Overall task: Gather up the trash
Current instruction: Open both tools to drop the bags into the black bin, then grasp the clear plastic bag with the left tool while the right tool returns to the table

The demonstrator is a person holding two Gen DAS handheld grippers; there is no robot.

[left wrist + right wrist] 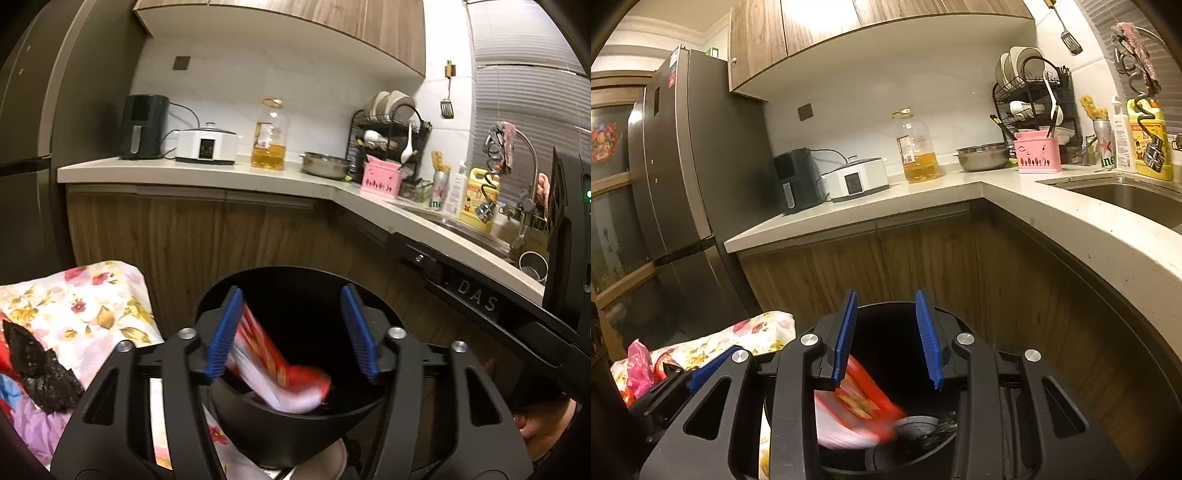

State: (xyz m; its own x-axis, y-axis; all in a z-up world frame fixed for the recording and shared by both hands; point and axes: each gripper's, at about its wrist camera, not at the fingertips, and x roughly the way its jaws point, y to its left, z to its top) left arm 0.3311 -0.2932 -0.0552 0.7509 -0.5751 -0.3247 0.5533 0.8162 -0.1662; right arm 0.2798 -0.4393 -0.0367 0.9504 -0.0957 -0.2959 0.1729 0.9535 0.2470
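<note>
Floral-print cloth (pixel 92 306) on my left carries a crumpled black plastic bag (pixel 40 369). My left hand-held gripper (pixel 291 332) is spread wide, gripping nothing; the blurred red-and-white snack wrapper (pixel 280 373) lies inside the round black trash bin (pixel 295 432) below it. My right hand-held gripper (pixel 888 339) likewise gapes empty over the bin.

Floral-clothed table (pixel 92 295): black plastic scrap (pixel 40 373), pink bag (pixel 639 365). Counter (pixel 886 206): air fryer (pixel 794 181), cooker (pixel 857 179), oil bottle (pixel 918 147).
</note>
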